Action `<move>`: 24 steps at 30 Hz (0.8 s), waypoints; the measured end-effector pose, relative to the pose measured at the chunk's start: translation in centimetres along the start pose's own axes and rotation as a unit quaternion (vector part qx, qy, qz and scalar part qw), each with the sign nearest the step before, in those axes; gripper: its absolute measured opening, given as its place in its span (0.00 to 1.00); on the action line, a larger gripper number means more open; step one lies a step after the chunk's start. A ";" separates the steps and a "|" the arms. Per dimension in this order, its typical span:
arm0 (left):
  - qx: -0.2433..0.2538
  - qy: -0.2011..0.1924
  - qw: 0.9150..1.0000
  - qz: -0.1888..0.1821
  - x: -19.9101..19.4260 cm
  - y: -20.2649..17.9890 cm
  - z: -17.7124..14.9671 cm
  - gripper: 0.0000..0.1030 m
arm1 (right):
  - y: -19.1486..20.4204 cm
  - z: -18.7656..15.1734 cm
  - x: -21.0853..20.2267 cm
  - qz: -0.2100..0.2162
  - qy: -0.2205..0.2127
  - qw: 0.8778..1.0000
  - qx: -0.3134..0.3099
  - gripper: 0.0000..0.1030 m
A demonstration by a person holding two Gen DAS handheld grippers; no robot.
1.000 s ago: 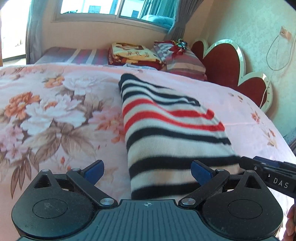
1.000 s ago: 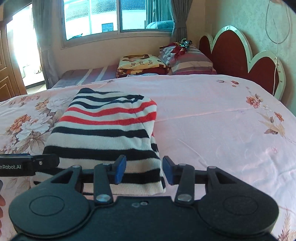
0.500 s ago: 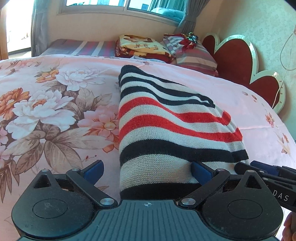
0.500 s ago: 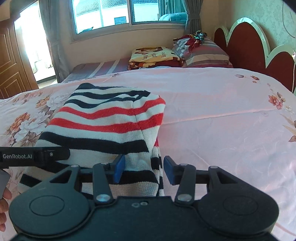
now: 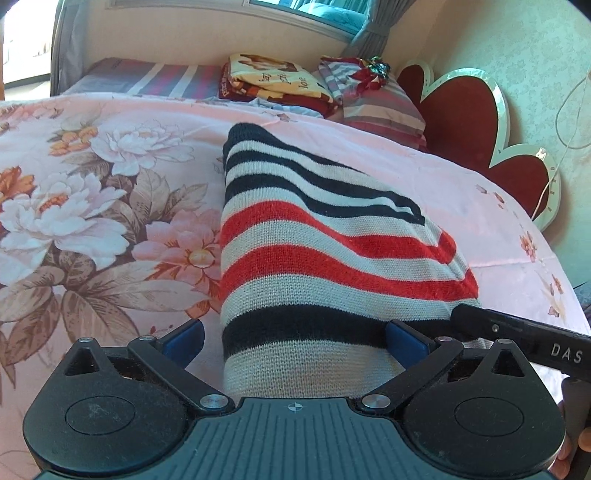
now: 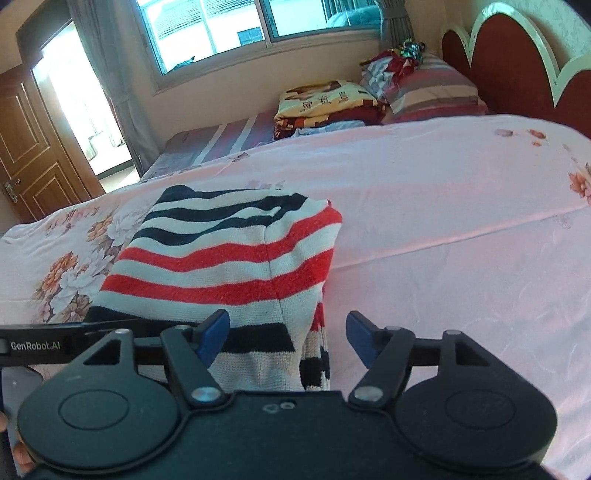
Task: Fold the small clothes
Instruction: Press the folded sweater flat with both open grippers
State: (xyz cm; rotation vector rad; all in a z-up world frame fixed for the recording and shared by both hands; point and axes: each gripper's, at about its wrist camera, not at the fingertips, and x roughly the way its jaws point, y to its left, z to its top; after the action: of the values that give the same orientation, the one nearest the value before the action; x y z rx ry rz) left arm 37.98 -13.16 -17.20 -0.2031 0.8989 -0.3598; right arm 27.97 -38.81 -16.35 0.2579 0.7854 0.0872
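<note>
A folded knit sweater with black, red and cream stripes lies on the pink floral bedspread. My left gripper is open, with the sweater's near left end between its blue fingertips. My right gripper is open too, with the sweater's near right corner between its fingertips. Each gripper shows at the edge of the other's view: the right one in the left wrist view, the left one in the right wrist view.
Folded blankets and striped pillows lie at the head of the bed, against a red scalloped headboard. A window and a wooden door stand beyond. Bare pink bedspread spreads to the right of the sweater.
Both grippers have moved forward and down onto the sweater's near edge, which now sits between the fingers of each. Both stay open.
</note>
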 end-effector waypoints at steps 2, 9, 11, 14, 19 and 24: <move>-0.007 0.005 1.000 -0.011 0.6 0.3 -0.1 1.00 | -0.6 0.2 0.9 0.016 0.016 1.000 0.015 0.68; 0.002 0.020 0.999 -0.036 1.9 0.1 0.6 0.99 | -3.4 0.6 2.9 0.068 0.042 0.994 0.075 0.78; 0.004 0.022 0.999 -0.035 2.3 -0.3 0.8 0.99 | -3.4 0.6 3.2 0.077 0.042 0.993 0.078 0.76; 0.001 0.023 0.999 -0.033 2.5 -0.6 0.9 0.99 | -3.0 0.8 3.6 0.086 0.042 0.993 0.072 0.71; 0.007 0.023 0.999 -0.033 2.8 -0.7 1.1 1.00 | -2.3 1.3 3.5 0.078 0.043 0.995 0.043 0.73; -0.003 0.002 1.000 -0.019 1.8 -0.7 1.3 1.00 | -1.9 1.5 1.7 0.036 -0.001 0.999 0.023 0.73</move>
State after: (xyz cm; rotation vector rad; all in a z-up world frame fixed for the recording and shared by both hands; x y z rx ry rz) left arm 39.93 -14.45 -17.52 -0.2247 0.9012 -0.3931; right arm 30.21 -40.63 -16.98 0.3304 0.7777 0.1368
